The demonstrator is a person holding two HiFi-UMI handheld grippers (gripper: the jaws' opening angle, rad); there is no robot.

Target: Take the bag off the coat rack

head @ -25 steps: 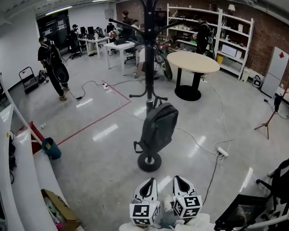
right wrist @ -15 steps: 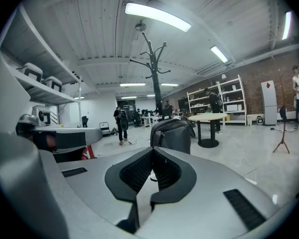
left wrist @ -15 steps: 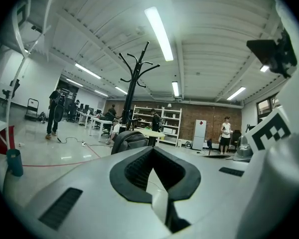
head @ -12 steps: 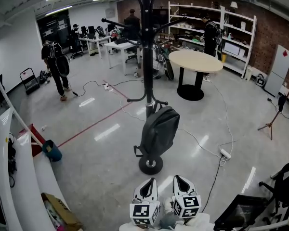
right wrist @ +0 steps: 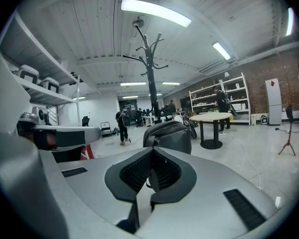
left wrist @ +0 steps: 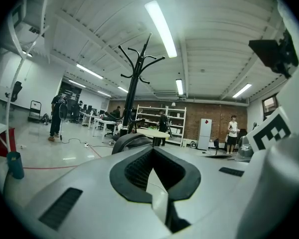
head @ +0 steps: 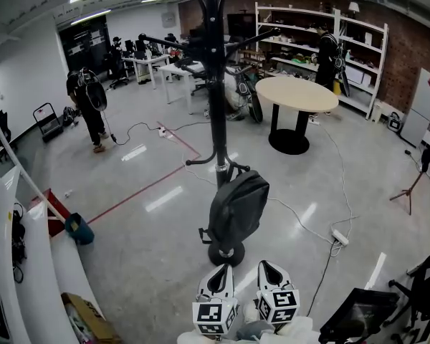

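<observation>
Dark bag hangs on low hook of black coat rack, middle of floor, bottom close to rack's round foot. Left gripper and right gripper side by side at near edge, both pointing toward bag, apart from it. Jaws of both pressed together, nothing between. Round table far right. Person far left.

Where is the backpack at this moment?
Head view, centre: the dark backpack hangs low on the black coat rack, just above its round base, nearer than the round table.
</observation>
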